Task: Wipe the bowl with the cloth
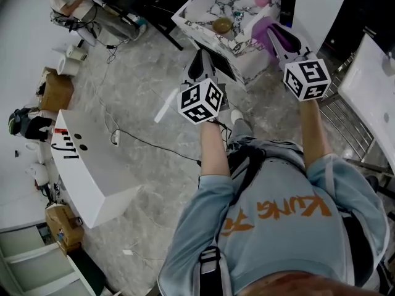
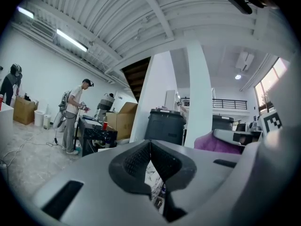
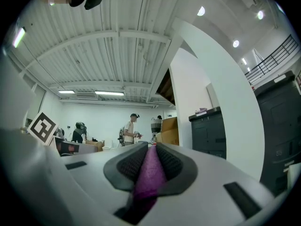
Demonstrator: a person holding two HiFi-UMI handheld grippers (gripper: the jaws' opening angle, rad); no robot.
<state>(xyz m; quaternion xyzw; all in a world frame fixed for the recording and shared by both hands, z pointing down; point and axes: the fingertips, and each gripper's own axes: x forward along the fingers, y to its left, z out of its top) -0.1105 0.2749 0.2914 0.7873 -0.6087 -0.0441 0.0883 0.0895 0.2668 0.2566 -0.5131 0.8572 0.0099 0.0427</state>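
Purple cloth (image 3: 148, 175) pinched in right claw (image 3: 150, 149), left claw (image 2: 150, 144) pressed together, bowl (image 1: 222, 24) near marble table (image 1: 196, 12) edge

Bright, even indoor light from ceiling strip lights (image 2: 71, 40); soft shadows, mild glare. Heavy fisheye bending, dark vignetted corners in both gripper views; near foreground blurred.

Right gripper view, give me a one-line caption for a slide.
Right gripper clamps a purple cloth, aimed up at a ribbed white ceiling, with people standing far behind.
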